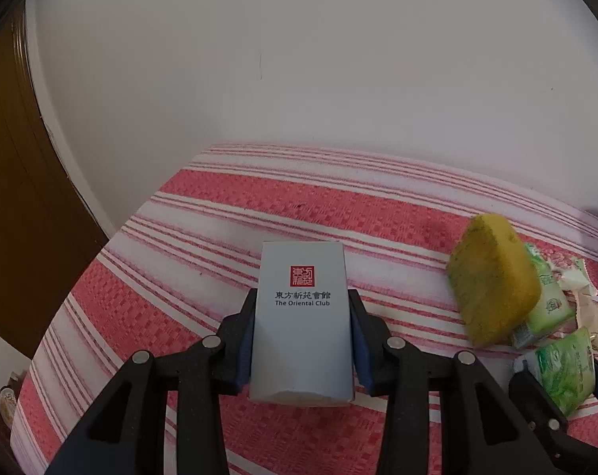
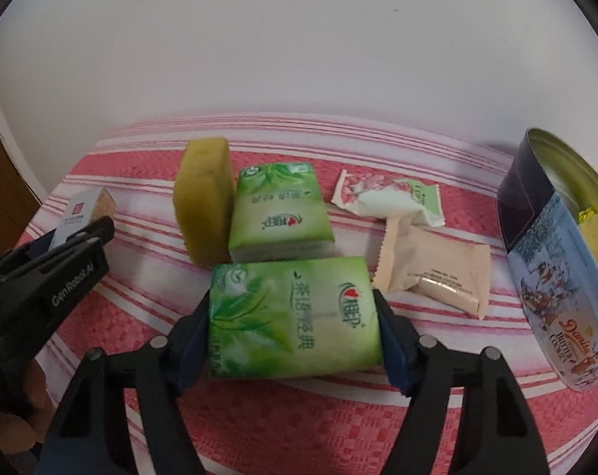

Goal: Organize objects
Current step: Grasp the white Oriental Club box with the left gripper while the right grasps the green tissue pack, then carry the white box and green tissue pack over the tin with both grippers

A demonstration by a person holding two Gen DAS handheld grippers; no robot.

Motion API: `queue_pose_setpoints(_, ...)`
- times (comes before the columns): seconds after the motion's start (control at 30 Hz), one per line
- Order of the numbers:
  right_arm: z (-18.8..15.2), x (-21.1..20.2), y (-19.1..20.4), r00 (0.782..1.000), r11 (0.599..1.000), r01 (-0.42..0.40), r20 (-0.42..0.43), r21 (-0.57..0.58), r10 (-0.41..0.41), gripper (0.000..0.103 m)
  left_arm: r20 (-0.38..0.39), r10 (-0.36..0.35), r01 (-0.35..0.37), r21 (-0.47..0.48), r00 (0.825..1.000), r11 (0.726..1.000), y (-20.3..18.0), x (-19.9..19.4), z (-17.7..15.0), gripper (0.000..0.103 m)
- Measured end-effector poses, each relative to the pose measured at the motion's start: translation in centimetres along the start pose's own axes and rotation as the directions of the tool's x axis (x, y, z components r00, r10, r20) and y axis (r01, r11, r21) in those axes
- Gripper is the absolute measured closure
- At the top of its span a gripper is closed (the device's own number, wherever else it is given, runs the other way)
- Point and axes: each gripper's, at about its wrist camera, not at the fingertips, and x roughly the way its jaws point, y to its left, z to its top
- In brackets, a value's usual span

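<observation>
With the left gripper (image 1: 303, 328) clenched on the grey box (image 1: 302, 324) at lower centre, the right gripper (image 2: 295, 320), jaws flanking the green tissue pack (image 2: 293, 316) (contact unclear), should squeeze squarely before lifting toward the tin (image 2: 556, 277) at right.

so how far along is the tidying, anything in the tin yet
Already done: the cookie tin holds something yellow and something green. In hand: the left gripper is clamped on the grey Oriental Club box, and the right gripper has a green tissue pack between its pads. Left on the striped cloth: the yellow sponge, a second tissue pack and two snack packets.
</observation>
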Motion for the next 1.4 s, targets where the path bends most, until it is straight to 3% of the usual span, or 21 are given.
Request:
queue_pose_setpoints(0.07,-0.2,-0.5,-0.7,0.999,0.999,-0.045,0.012,0.023,0.045,0.030,0.008,-0.013,0.013,-0.013,1.000,1.000,0.4,0.0,0.2,0.059)
queue_pose_setpoints(0.17,-1.1,-2.6,-2.2,0.978,0.981,-0.189,0.097,0.039,0.185,0.030,0.031,-0.023,0.024,-0.046,0.999,0.999,1.2,-0.4,0.4,0.060)
queue_pose_setpoints(0.33,-2.2,-6.5,-2.5,0.943,0.976,-0.215,0.254,-0.034,0.217,0.030,0.129,-0.033,0.046,-0.098,0.991,0.994,1.7,-2.1,0.4,0.060)
queue_pose_setpoints(0.47,-2.7,-8.2,-3.3,0.930,0.990,-0.141,0.338,-0.029,0.142,0.030,0.210,-0.009,0.027,-0.079,0.978,0.996,0.8,-3.5,0.0,0.060)
queue_pose_setpoints(0.53,-2.7,-9.1,-3.6,0.915,0.999,-0.046,0.401,-0.022,0.051,0.030,0.253,0.002,0.016,-0.069,0.967,0.997,0.2,-4.3,-0.2,0.060)
queue_pose_setpoints(0.73,-2.8,-11.2,-5.7,0.866,0.997,0.068,0.496,0.024,-0.071,0.030,0.294,0.004,0.003,-0.026,0.956,1.000,-1.3,-5.1,-0.4,0.060)
queue_pose_setpoints(1.4,-3.5,-13.5,-10.2,0.852,0.992,0.119,0.509,0.032,-0.118,0.030,0.283,-0.068,0.071,0.001,0.957,0.997,-4.2,-5.5,-2.2,0.059)
